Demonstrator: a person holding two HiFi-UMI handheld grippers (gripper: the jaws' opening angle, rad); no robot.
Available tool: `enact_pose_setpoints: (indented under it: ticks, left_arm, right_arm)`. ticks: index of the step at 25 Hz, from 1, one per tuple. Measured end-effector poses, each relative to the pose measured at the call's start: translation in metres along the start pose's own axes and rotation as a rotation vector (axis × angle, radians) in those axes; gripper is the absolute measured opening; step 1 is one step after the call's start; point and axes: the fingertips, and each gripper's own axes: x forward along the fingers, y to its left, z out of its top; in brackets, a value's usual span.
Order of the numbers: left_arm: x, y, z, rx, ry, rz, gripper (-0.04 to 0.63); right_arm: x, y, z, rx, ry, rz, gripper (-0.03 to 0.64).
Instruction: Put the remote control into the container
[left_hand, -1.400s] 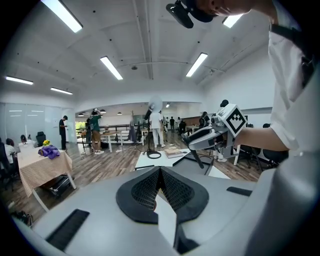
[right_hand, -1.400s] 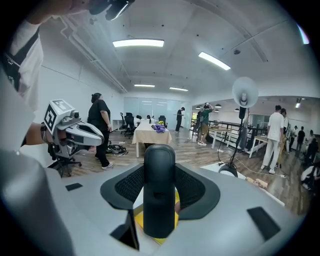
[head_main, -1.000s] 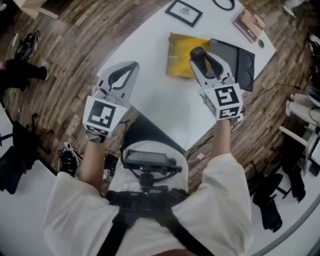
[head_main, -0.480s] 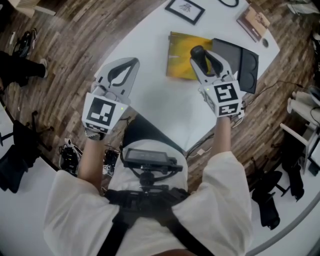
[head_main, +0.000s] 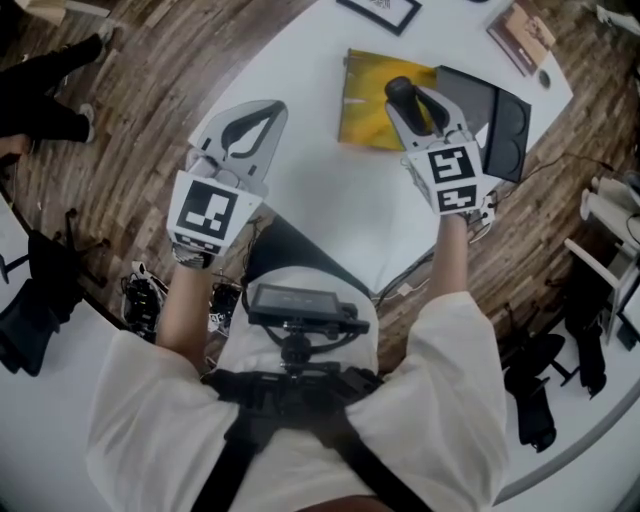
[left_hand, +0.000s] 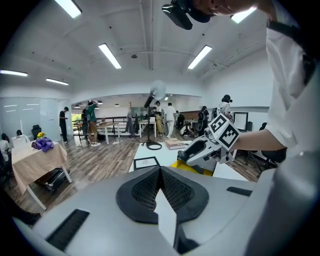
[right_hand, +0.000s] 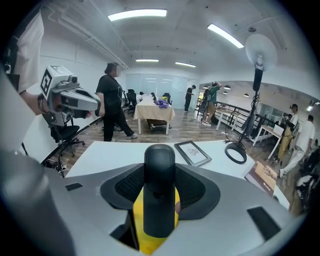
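Right claw (head_main: 412, 105) pinches the remote (right_hand: 159, 195) over a yellow sheet (head_main: 365, 115), beside the container (head_main: 505, 125). Left claw (left_hand: 160, 172) is pressed together, empty.

Seen in the head view, the left forearm (head_main: 185, 310) carries the left hand-held gripper (head_main: 266, 114) at centre left, jaws pressed together, while the right forearm (head_main: 450, 255) carries the right hand-held gripper (head_main: 412, 104) at upper right, jaws clamped on the remote control (right_hand: 159, 185).
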Motion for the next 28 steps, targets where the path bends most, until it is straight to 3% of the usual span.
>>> enact_pose_setpoints:
  ticks: [28]
  left_arm:
    - [0.007, -0.003, -0.005, -0.014, 0.016, -0.018, 0.011]
  right_arm:
    - [0.041, 0.003, -0.041, -0.081, 0.191, 0.039, 0.196]
